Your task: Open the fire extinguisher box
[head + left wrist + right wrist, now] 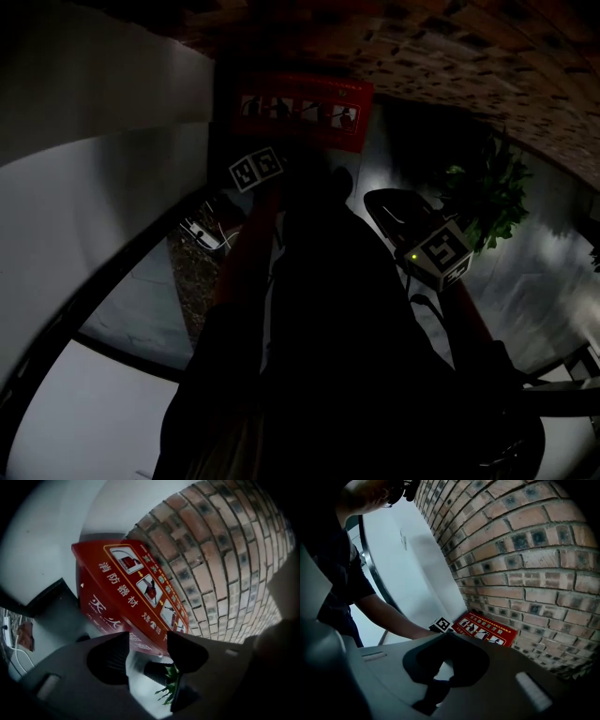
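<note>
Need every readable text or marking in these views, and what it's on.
"消防器材": lid of the red metal fire extinguisher box.
"灭火": box face below the lid; rest hidden.
Small English line and pictogram captions: too blurred to read.
Black-and-white marker cubes: square patterns only, no words.

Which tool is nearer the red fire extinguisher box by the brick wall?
Left. The left tool sits just short of the red fire extinguisher box, open tips pointed at its labelled face. The right tool hangs back, the box well beyond its shut tips.
</note>
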Demonstrator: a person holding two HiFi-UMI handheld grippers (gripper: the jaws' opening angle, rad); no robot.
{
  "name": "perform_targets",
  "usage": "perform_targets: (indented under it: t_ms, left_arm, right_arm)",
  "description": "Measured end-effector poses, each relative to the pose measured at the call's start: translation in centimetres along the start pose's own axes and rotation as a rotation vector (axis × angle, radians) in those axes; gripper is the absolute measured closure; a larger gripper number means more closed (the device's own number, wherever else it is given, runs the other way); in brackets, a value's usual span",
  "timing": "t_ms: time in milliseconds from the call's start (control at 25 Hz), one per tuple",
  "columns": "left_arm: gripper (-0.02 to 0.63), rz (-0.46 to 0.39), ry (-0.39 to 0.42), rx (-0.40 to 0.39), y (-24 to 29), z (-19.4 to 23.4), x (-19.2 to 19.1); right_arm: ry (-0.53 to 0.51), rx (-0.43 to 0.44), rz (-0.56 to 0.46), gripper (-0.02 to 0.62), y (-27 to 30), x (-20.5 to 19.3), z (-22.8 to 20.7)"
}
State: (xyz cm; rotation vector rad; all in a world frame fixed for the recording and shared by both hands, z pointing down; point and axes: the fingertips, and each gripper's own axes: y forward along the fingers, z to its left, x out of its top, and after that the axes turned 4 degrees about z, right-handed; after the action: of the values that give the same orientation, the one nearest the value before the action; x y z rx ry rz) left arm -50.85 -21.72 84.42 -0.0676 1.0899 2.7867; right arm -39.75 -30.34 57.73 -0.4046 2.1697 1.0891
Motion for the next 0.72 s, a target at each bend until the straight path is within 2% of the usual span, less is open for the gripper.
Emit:
perform_targets:
  t_ms: [120, 440, 600, 720]
  left_arm:
    - [0.357, 0.005, -0.024, -0.005, 0.9, 0.7, 0.1]
    - [0.359, -0.004, -0.002, 0.01, 1.9, 1.0, 1.5]
    - [0.368, 0.02, -0.007, 0.039, 1.7, 1.2, 1.4]
    - [0.377, 0.019, 0.0, 0.025, 1.4, 0.9, 1.4]
  right_arm:
    - [0.007, -0.005, 0.038, 0.594, 0.3, -1.1, -0.5]
    - [0.015, -0.025, 0.03, 0.594, 0.6, 0.1, -1.6]
    - [0.045, -0.044, -0.001, 0.594, 0.4, 0.9, -2.2]
    - [0.035, -0.043, 0.012, 0.594, 0.2, 0.3, -2.5]
